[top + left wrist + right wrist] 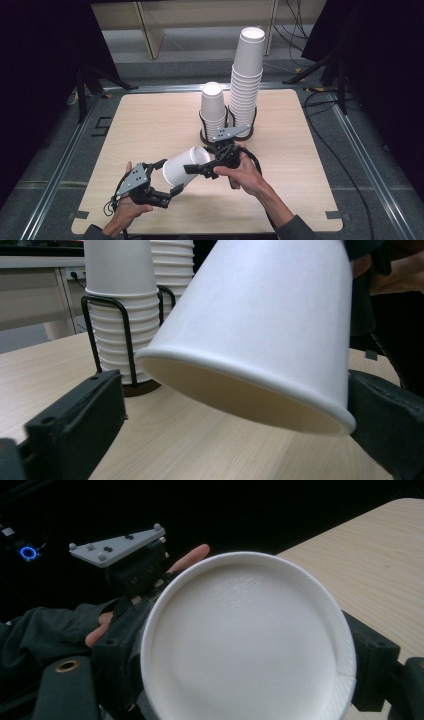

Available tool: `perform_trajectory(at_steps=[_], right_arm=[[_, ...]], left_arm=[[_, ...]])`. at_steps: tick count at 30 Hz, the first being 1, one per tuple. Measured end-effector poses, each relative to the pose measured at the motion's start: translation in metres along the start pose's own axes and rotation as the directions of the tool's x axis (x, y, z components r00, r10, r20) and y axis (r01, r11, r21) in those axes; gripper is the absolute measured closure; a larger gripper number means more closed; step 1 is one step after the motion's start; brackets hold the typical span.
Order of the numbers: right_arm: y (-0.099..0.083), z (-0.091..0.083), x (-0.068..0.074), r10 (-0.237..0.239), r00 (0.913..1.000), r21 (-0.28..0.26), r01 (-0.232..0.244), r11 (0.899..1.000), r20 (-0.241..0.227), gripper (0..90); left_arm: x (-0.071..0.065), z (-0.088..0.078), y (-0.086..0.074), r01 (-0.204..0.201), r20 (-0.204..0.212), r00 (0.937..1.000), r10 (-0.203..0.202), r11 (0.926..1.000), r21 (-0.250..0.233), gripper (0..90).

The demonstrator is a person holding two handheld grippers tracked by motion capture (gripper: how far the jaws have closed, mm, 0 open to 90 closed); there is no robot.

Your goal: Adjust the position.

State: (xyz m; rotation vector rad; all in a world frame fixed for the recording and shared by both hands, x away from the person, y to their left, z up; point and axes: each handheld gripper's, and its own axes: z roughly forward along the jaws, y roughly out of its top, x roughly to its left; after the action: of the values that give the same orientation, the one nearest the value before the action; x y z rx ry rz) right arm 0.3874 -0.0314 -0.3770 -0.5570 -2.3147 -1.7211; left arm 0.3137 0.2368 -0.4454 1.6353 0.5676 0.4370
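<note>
Right tongs (192, 169): yours grip the paper cup (184, 167) by its base end; in the right gripper view the jaws sit tight against both sides of the round bottom (247, 645).
Left tongs (167, 192): jaws spread wide and off the cup; in the left gripper view one jaw stands well clear at 8 o'clock and the other sits just beside the rim at 4 o'clock, and you cannot tell there whether it brushes it.
Cup: on its side in the air above the table (150, 120), mouth toward 7 o'clock and the left tongs, base toward 2 o'clock.
Stacks: the short stack (212, 107) and the tall stack (246, 75) stand in black wire holders at 12 o'clock from the cup, near the far edge.
Step in hand: likely a hand-over, with the right tongs now carrying the cup alone.
Do it well: hold steady pressure on the base without crushing the paper; draw the left tongs straight back toward 7 o'clock so neither jaw catches the rim.
Next: turn the cup to match the stack before lowering, and approach the short stack from above, clear of the wire.
Risk: the tall stack leans a little; keep your wrist away from it.
</note>
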Motion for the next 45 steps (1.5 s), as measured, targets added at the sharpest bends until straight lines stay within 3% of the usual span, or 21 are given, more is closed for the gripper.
perform_trajectory(at_steps=[8,9,11,14,16,18,19,21,24,25,26,27,31,36,38,40,41,42,43,44,45], right_arm=[[-0.004,0.009,-0.001,0.028,0.9986,0.011,-0.028,1.0,-0.045,22.1],[-0.004,0.009,-0.002,0.018,0.9993,0.013,-0.018,1.0,-0.033,22.1],[-0.005,0.01,-0.003,0.037,0.9979,0.004,-0.037,0.999,-0.054,22.1],[-0.007,0.011,-0.005,0.052,0.9963,0.0,-0.052,0.999,-0.069,22.1],[-0.007,0.011,-0.006,0.058,0.9956,-0.002,-0.058,0.998,-0.073,22.1],[-0.008,0.012,-0.005,0.069,0.9943,0.007,-0.069,0.998,-0.081,22.0],[-0.008,0.012,-0.005,0.066,0.9949,0.011,-0.065,0.998,-0.077,22.0],[-0.009,0.013,-0.007,0.056,0.9946,-0.005,-0.056,0.998,-0.087,22.0],[-0.008,0.011,-0.007,0.075,0.9926,-0.008,-0.077,0.997,-0.095,21.8],[-0.007,0.009,-0.008,0.073,0.9933,-0.012,-0.074,0.997,-0.089,21.6],[-0.007,0.008,-0.009,0.076,0.9929,-0.015,-0.078,0.997,-0.091,21.6],[-0.008,0.008,-0.01,0.091,0.9904,-0.014,-0.093,0.996,-0.104,21.5],[-0.009,0.007,-0.012,0.08,0.9923,-0.017,-0.082,0.997,-0.095,21.0],[-0.007,0.005,-0.012,0.081,0.9926,-0.004,-0.082,0.997,-0.09,17.5],[-0.004,0.002,-0.008,0.034,0.9986,0.02,-0.033,0.999,-0.041,15.3],[0.0,-0.002,-0.003,-0.028,0.9996,0.059,0.027,0.998,0.01,15.1],[0.003,-0.004,-0.001,-0.082,0.9963,0.081,0.079,0.994,0.028,14.9],[0.006,-0.007,0.003,-0.102,0.9938,0.113,0.096,0.989,0.044,15.6],[0.008,-0.009,0.007,-0.12,0.9911,0.135,0.111,0.985,0.059,15.7],[0.01,-0.011,0.009,-0.166,0.9837,0.168,0.152,0.974,0.07,15.7],[0.011,-0.012,0.011,-0.204,0.9759,0.195,0.186,0.963,0.077,15.8]], left_arm=[[-0.002,0.003,-0.001,-0.014,0.008,0.9999,0.014,0.9997,-0.021,0.0],[-0.003,0.002,0.0,-0.017,0.0,0.9999,0.017,0.9999,-0.003,0.0],[-0.003,0.004,-0.001,-0.018,0.008,0.9998,0.019,0.9993,-0.033,0.0],[-0.003,0.004,-0.001,-0.022,0.008,0.9997,0.023,0.9992,-0.033,0.0],[-0.003,0.001,0.0,-0.041,0.004,0.9991,0.041,0.9991,-0.013,0.0],[-0.003,-0.001,-0.001,-0.065,0.009,0.9978,0.065,0.9977,-0.021,0.3],[-0.003,0.0,-0.001,-0.058,0.016,0.9982,0.058,0.9975,-0.04,0.3],[-0.004,-0.002,0.0,-0.062,0.006,0.998,0.062,0.998,-0.012,1.1],[-0.003,0.0,-0.001,-0.052,0.03,0.9982,0.053,0.9986,-0.013,4.4],[-0.004,0.0,-0.001,-0.055,0.035,0.9978,0.056,0.9984,-0.012,5.4],[-0.004,-0.001,0.001,-0.064,0.028,0.9976,0.063,0.9977,0.023,6.3],[-0.004,-0.001,0.001,-0.067,0.032,0.9973,0.067,0.9973,0.029,7.1],[-0.004,-0.001,0.002,-0.082,0.034,0.9961,0.081,0.9963,0.025,8.7],[-0.004,-0.003,0.004,-0.108,0.032,0.9939,0.106,0.9925,0.057,9.7],[-0.005,-0.001,0.003,-0.107,0.043,0.9936,0.105,0.993,0.051,9.8],[-0.005,-0.002,0.003,-0.117,0.049,0.9924,0.113,0.9897,0.083,10.0],[-0.005,-0.001,0.003,-0.123,0.06,0.9912,0.118,0.9879,0.094,10.0],[-0.006,0.0,0.001,-0.122,0.068,0.9909,0.117,0.9887,0.086,10.0],[-0.006,-0.001,0.002,-0.138,0.069,0.9891,0.13,0.9835,0.117,10.0],[-0.008,0.002,0.0,-0.122,0.072,0.9907,0.115,0.987,0.105,10.0],[-0.008,0.002,0.0,-0.135,0.075,0.9891,0.126,0.9826,0.127,10.0]])
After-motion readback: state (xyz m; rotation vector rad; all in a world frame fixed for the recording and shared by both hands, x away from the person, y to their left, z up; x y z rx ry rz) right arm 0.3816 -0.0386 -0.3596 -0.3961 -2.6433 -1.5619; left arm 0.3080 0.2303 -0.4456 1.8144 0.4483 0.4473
